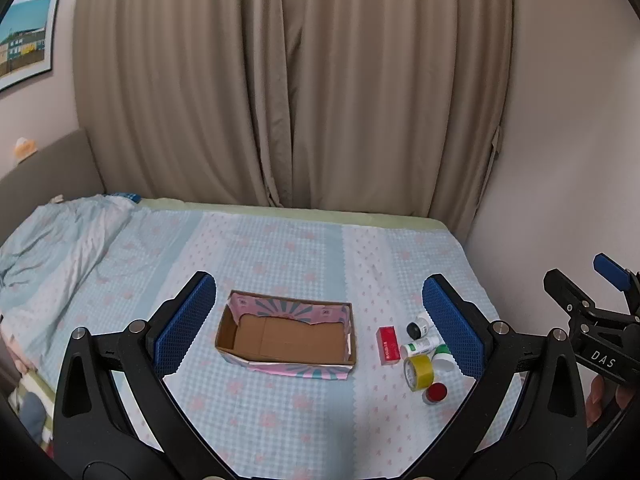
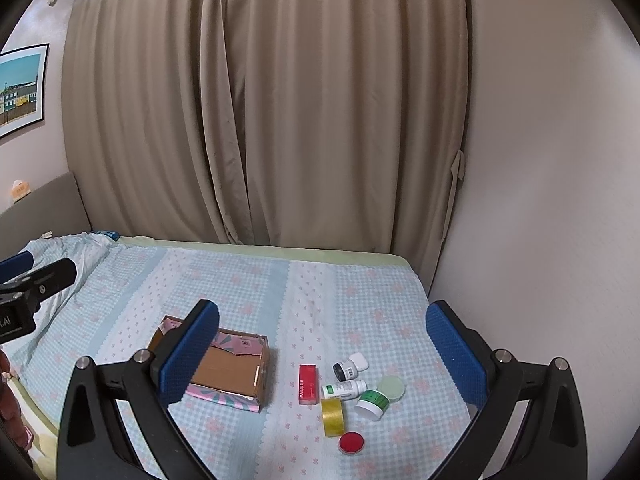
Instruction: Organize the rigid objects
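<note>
The right gripper (image 2: 322, 356) is hovering wide open and empty, and the flat red rectangular carton (image 2: 307, 384) is lying just below its midline, long axis pointing away. The left gripper (image 1: 318, 324), equally open and empty, is framing the open cardboard box (image 1: 286, 334) on the bed (image 1: 280, 248) instead.

Bare bedspread (image 2: 288, 320) separates the cardboard box (image 2: 236, 372) from clustered bottles (image 2: 352, 384).
</note>
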The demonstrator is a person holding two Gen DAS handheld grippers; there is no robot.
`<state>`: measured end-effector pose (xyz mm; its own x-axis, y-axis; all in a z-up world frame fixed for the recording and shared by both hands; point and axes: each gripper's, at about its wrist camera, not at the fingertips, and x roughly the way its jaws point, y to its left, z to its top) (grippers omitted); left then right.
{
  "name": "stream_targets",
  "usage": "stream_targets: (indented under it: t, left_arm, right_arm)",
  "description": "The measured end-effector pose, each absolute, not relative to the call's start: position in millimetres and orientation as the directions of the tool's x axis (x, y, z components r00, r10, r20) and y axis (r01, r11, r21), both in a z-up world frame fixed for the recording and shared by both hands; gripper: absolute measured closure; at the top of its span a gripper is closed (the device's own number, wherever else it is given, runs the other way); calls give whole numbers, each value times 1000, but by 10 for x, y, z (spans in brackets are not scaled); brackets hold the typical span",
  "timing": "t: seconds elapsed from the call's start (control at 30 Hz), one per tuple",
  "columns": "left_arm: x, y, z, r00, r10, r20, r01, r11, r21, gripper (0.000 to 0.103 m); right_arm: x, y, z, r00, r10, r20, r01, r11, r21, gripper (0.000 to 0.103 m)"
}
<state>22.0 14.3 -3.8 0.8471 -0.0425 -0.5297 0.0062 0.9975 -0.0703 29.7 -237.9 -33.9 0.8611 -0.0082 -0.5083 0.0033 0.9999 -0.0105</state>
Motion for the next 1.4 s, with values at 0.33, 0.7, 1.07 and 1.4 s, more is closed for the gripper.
stream_targets:
  t: [0.33, 0.7, 1.07, 1.4]
  left_arm:
    - [267, 118, -64, 845, -41, -533, 0, 997, -75, 0]
    - [682, -191, -304, 783, -100, -614, 31, 992, -122, 0]
    - [1641, -1107, -1280, 577, -178, -797, 98, 984, -149, 1]
    - [2701, -1763, -2598, 307, -214, -927, 137, 974, -180, 1]
  right_arm:
    - [330, -2399, -347, 856, 0, -517, -2, 1000, -4, 0]
    - [386, -2793, -371, 822, -59, -566, 75, 997, 5, 0]
    - [946, -3685, -1098, 663, -79, -744, 185, 981, 61, 0]
    - [1578, -4171, -2436, 414, 79, -907, 365, 898, 245, 0]
